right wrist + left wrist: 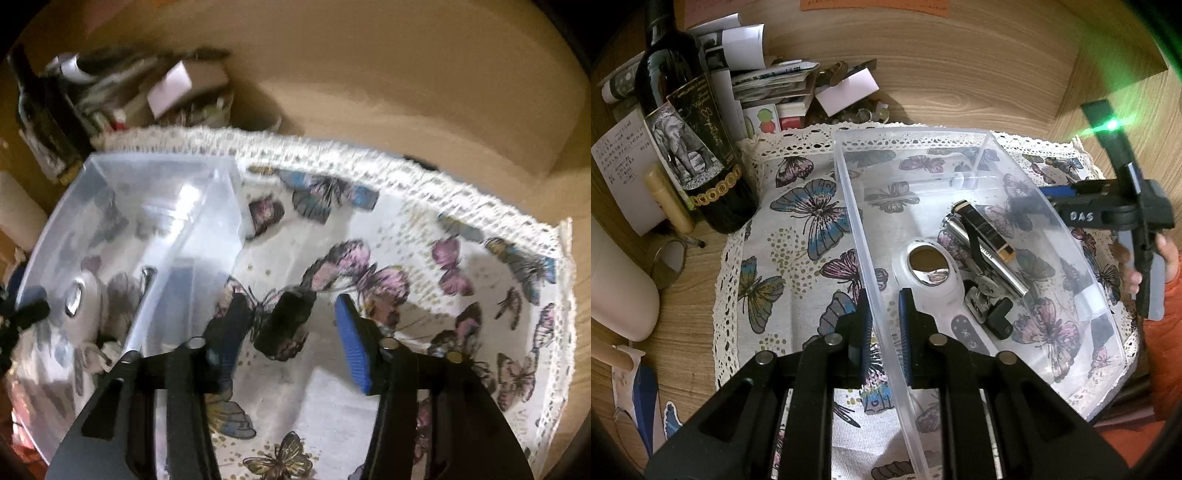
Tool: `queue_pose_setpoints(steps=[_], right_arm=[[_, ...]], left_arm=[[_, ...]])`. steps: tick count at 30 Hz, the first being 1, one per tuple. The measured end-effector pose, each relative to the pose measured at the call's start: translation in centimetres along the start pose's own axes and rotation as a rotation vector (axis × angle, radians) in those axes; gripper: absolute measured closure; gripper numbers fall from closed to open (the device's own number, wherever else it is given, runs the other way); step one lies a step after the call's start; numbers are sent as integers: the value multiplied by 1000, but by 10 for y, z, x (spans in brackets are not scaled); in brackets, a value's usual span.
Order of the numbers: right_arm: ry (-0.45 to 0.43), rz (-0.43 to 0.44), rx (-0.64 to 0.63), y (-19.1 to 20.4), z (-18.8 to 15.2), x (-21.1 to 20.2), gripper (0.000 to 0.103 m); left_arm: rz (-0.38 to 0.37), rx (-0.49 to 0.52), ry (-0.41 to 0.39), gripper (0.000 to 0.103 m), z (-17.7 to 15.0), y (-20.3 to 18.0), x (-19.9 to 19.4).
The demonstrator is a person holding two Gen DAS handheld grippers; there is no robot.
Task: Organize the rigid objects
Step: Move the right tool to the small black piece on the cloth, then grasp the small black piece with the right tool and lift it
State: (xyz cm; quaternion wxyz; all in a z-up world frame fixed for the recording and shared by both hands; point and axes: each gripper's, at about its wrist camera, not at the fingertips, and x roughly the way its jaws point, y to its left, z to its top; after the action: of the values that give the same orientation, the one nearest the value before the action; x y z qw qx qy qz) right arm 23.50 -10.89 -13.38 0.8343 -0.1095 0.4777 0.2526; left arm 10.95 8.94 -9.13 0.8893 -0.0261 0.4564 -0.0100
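A clear plastic bin [960,155] stands on a butterfly-print cloth [798,221]. Inside lie a white oval mirror [929,264], a silver tube [990,254], a black lipstick-like stick [986,230], a metal clip [982,295] and a dark patterned nail file [967,332]. My left gripper [884,325] is shut on the bin's near-left wall. My right gripper [291,332] is open and empty over the cloth, just right of the bin [159,192]; it shows at the bin's far right in the left wrist view [1108,214]. The right wrist view is blurred.
A dark wine bottle [687,140], a lip balm tube [666,199], a pile of papers and cards [768,85], a ring [670,264] and a white object [617,291] stand left of the cloth on the wooden desk [960,66].
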Motion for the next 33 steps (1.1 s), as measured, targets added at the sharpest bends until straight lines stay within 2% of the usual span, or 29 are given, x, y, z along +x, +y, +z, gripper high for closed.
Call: queue_pose_setpoints(steps=[1,4,5,6,7,13,20,26,33], right_arm=[[12,0,-3,0,-1,4,59],[52,0,-22,0,-4,18,69],[51,-12,-30,2,-5,20,70],[36,-21,-41,3,-6,19,78],[33,-30,-50,5,-6,18,79],[-7,-61,-43,5,-9,3,79],[-110,-75,-31,7,-3,-42,79],[-223,-84,-77,28,-1,-89,79],[-287,-47,-136,49,0,-104,79]], left_arm=[[0,1,0,89,0,1,0],[-1,0,0,89,0,1,0],[-1,-1,1,89,0,1,0],[-1,-1,1,89,0,1,0],[-1,0,1,89,0,1,0],[-4,-3,0,89,0,2,0],[0,4,-3,89,-1,1,-1],[0,3,-3,89,-1,2,-1],[2,8,-1,89,0,1,-1]])
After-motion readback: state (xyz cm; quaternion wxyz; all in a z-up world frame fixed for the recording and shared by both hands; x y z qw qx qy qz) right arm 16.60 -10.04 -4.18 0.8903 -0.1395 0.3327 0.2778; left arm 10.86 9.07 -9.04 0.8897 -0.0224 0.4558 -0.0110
